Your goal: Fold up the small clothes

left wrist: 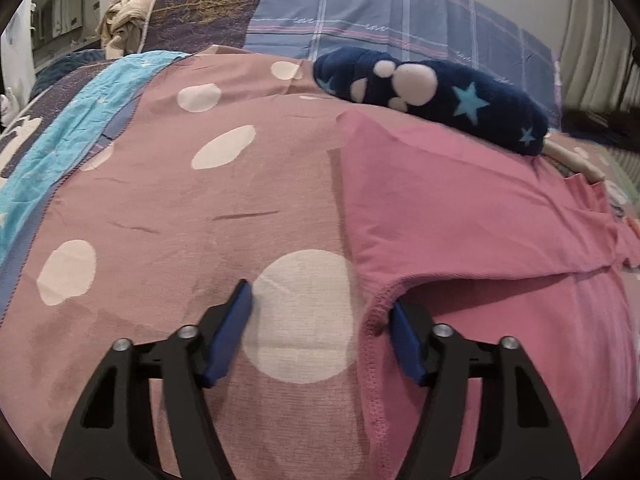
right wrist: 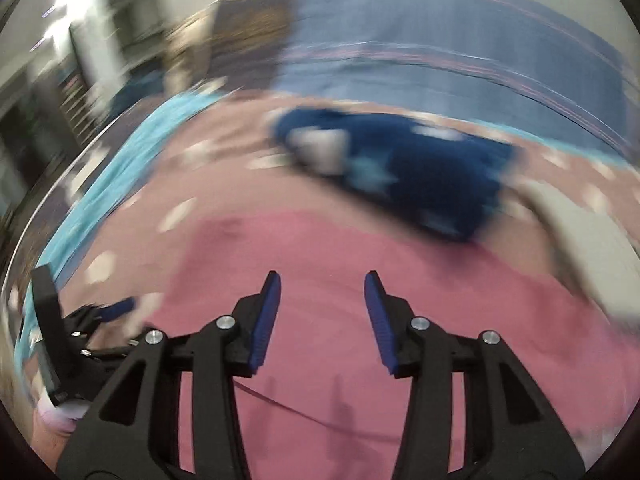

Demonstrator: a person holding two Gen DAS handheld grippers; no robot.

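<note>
The blue plaid bedding (left wrist: 400, 20) at the far side carries a small white cursive word repeated along its stripes, too small to make out for certain; nothing else bears readable text.

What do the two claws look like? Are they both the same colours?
Yes, they match. The left claw and the right claw each have two black plastic arms with triangular cut-outs and round silver bolts. Each finger ends in a flat blue pad with fine ridges, seen best on the right claw's pads. No sleeves or cables show clearly.
</note>
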